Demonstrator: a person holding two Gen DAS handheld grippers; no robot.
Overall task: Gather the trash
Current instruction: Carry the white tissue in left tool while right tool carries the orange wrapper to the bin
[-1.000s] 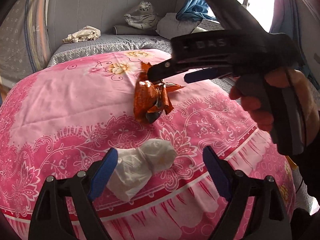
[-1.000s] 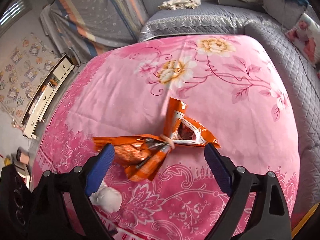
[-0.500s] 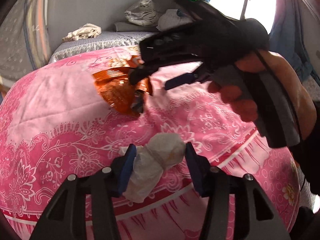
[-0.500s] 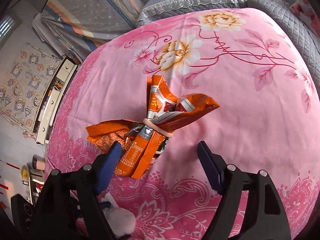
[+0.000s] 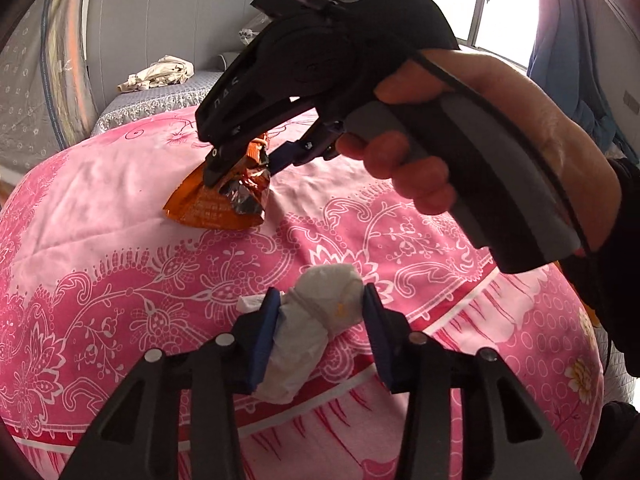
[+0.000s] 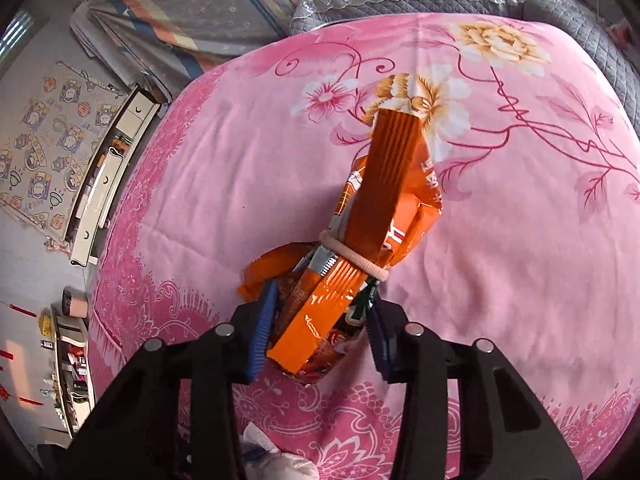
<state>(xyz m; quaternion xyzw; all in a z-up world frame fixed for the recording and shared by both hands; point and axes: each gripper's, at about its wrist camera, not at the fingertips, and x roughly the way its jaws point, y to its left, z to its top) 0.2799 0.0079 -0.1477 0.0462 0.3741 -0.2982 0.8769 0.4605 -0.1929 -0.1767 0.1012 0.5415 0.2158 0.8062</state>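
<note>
Bed with pink floral cover, two pieces of trash on it. Left claw has just been closing and now pinches the white tissue wad, which is bound with a thin band; both blue pads press its sides. The wad lies on the cover near the bed's front edge, its lower end sticking out below the pads.

Right claw has also just been closing, and now pinches the orange snack wrapper at its lower end, a blue pad touching each side. The wrapper is crumpled, tied around the middle with a pale rubber band, and its long flat top strip points away from the claw over the cover's yellow flower print. In the left wrist view the same wrapper shows farther back on the cover, with the right claw's fingers coming down onto it and a person's hand around the grey handle.

Tissue wad and wrapper are apart on the cover, wrapper farther from the front edge. A crumpled beige cloth lies on the grey quilted surface behind the pink cover. In the right wrist view, a low white cabinet stands on the floor at left.
</note>
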